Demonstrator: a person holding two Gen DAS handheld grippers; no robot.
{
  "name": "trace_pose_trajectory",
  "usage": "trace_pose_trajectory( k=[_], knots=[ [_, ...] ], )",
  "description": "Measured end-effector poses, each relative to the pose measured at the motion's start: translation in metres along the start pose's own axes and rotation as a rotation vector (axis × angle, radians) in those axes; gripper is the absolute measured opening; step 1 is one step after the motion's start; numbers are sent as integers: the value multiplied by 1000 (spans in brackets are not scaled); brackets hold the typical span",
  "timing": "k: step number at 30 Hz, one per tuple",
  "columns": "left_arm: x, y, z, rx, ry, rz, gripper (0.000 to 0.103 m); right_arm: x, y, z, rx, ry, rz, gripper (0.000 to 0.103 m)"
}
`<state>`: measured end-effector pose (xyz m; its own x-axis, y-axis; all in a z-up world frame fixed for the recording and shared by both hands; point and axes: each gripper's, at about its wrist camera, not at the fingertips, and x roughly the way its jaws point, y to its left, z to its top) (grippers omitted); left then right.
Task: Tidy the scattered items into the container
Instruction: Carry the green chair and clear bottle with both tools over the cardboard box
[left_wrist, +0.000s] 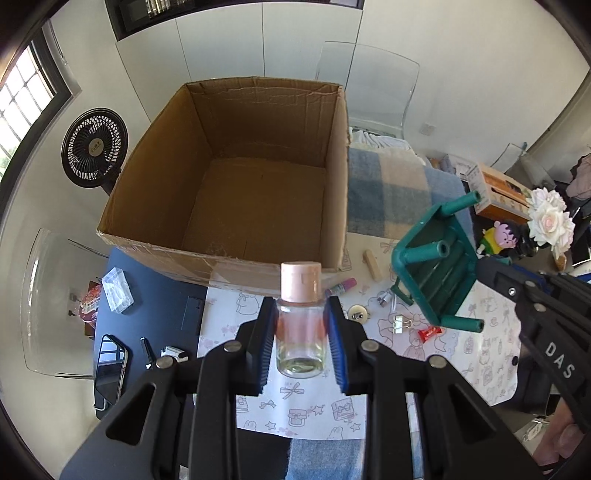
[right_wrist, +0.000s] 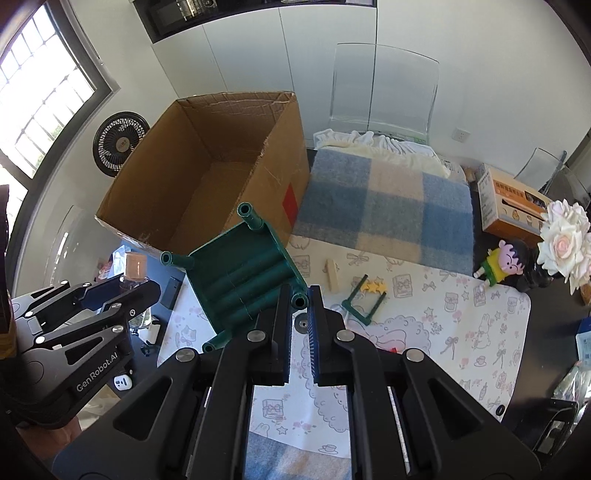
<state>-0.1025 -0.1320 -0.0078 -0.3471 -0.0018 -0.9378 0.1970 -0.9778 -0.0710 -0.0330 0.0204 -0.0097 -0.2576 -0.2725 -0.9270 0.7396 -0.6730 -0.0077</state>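
Now: carry to box | left gripper (left_wrist: 301, 332) clamps the clear bottle (left_wrist: 300, 325) by its body, just short of the cardboard box (left_wrist: 229, 254) | right gripper (right_wrist: 298, 306) pinches a leg of the green stool (right_wrist: 243, 277), upside down beside the box | you clear the near rim, then release low inside.
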Motion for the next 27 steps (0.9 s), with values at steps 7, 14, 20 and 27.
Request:
trace_pose_trajectory(
  k=[7,14,20,27],
  knots=[
    [9,37,36,-58,-11,9,27,18,26,48,2,-15,24,8],
    [30,68,62,-93,-1,40,27,44,43,97,15,-27,34,8],
    [51,91,83,-119,1,48,27,75,59,130,6,-2,28,8],
    [74,110,95,-152,25,62,27,113,73,150,14,64,23,8]
  ],
)
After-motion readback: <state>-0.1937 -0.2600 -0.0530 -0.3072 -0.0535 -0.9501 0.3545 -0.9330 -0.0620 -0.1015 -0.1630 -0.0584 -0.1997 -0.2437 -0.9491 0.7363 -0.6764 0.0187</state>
